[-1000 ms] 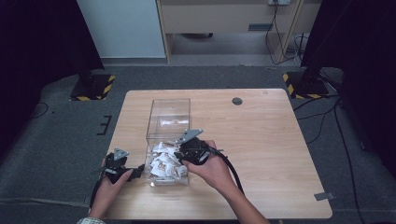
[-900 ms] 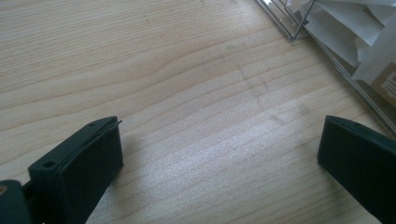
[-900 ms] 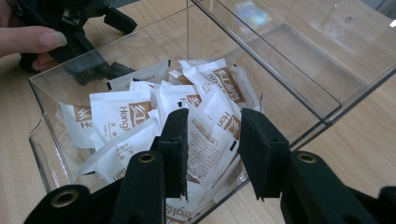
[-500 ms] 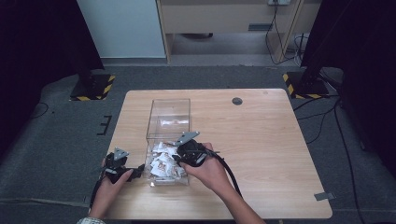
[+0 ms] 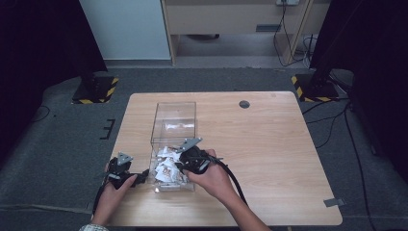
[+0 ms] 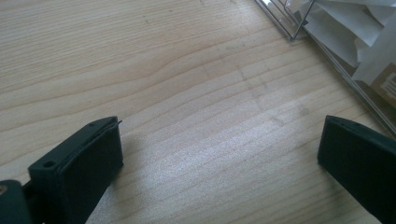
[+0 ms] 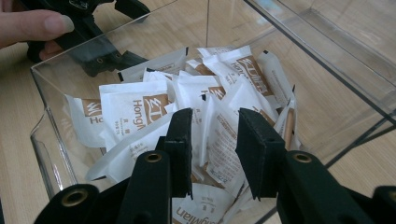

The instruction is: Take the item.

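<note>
Jaws of the right gripper (image 7: 210,149) stand partly closed, a gap between the pads, and have just been closing; one upright white sachet (image 7: 217,140) sits between them, but I cannot tell whether the pads press on it yet. Jaws of the left gripper (image 6: 219,154) stand wide apart over bare wood, nothing between them.

Location: sachets (image 5: 168,166) lie heaped at the near end of a clear plastic box (image 5: 173,113), which sits left of centre on the table (image 5: 274,144), reaching from its near edge toward its middle. Left gripper rests on the table just beside the box's near left corner.

Handling, judged: paper sachets, very light, thin, soft-walled, crumple easily; smooth faces likely slip against each other. Best taken across the flat faces at an upstanding edge or corner, with light pressure. Neighbours may lift along with the one gripped. Box is light and rigid and could slide if nudged; the left gripper is placed to steady it.

Count: one box; two grippers; sachets at least a dozen visible, overlapping, so exact number cannot be told.
</note>
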